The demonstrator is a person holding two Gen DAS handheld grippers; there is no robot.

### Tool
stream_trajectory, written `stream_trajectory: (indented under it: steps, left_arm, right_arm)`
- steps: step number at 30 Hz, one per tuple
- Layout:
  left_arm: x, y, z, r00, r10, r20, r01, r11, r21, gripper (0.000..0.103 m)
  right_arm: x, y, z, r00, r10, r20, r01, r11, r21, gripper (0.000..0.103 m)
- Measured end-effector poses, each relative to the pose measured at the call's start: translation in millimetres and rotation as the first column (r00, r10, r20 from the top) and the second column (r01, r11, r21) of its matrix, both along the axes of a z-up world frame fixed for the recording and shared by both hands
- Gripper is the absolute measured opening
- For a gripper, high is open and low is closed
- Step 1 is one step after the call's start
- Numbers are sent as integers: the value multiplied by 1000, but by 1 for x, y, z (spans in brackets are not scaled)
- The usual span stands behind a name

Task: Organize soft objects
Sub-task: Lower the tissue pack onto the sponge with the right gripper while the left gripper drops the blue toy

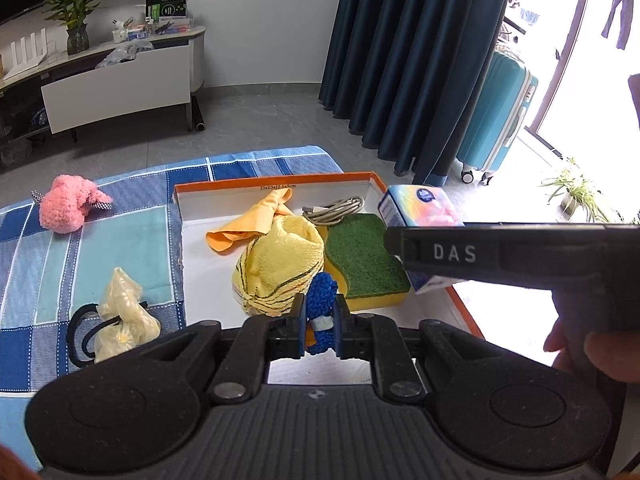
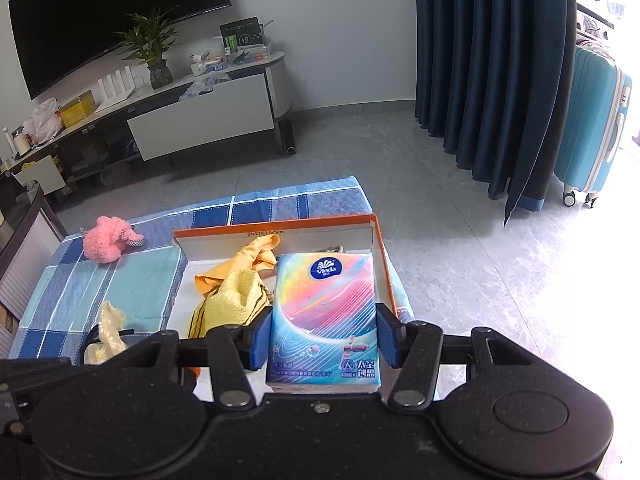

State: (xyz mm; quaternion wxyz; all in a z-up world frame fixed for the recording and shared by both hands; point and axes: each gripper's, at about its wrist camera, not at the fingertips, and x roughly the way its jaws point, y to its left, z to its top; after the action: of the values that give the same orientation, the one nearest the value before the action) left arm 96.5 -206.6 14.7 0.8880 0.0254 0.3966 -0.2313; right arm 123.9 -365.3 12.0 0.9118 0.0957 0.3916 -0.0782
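While both grippers hang above the orange-rimmed cardboard box (image 1: 276, 182), each one carries a soft item. The left gripper (image 1: 319, 322) has its jaws drawn narrow and clamped on a blue knitted piece (image 1: 322, 300), which stands up between the blue pads above the near end of the box. The right gripper (image 2: 322, 334) has its jaws set at a middle width and pressed against both long sides of a Vinda tissue pack (image 2: 326, 312), held over the right half of the box; in the left wrist view that same gripper crosses the right side of the box with the pack beneath it. Inside the box lie an orange cloth (image 1: 248, 224) toward the far wall, a yellow striped towel (image 1: 280, 268) at the centre, a green-topped yellow sponge (image 1: 364, 260) to the right of the towel, and a coiled grey cable (image 1: 336, 208) near the far right corner. The box rests on a blue checked cloth (image 1: 100, 240). Left of the box, on that cloth, sit a pink plush toy (image 1: 70, 204) toward the far side and a cream-coloured bag with a black band (image 1: 116, 312) toward the near side, both well apart from the box walls.
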Motion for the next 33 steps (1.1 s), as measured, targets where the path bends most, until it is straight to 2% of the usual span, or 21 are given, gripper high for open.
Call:
stream_trajectory:
  steps: [8, 10, 17, 18, 22, 25, 33]
  left_arm:
    - [4, -3, -9, 1000, -6, -24, 7, 1000, 9, 16]
    - [5, -3, -11, 999, -9, -35, 9, 1000, 8, 16]
    - [3, -7, -13, 996, -54, -64, 52, 998, -29, 18]
    - [1, -8, -13, 995, -68, -69, 65, 997, -46, 21]
    - [-6, -10, -7, 995, -89, -52, 86, 995, -58, 50]
    - [-6, -4, 0, 997, -65, -42, 62, 995, -72, 59]
    - [-7, 19, 18, 999, 32, 3, -32, 998, -45, 68]
  right_arm:
    - [30, -5, -6, 1000, 26, -3, -26, 1000, 9, 65]
    - [36, -6, -6, 1000, 25, 15, -25, 1000, 5, 74]
    - [25, -15, 5, 998, -5, 66, 4, 1000, 14, 75]
    - [21, -16, 6, 997, -13, 70, 13, 1000, 10, 75]
    - [11, -15, 14, 996, -17, 84, 17, 1000, -1, 75]
    - [4, -13, 22, 995, -15, 99, 15, 1000, -4, 75]
    - [-11, 1, 37, 993, 5, 122, -5, 1000, 0, 75]
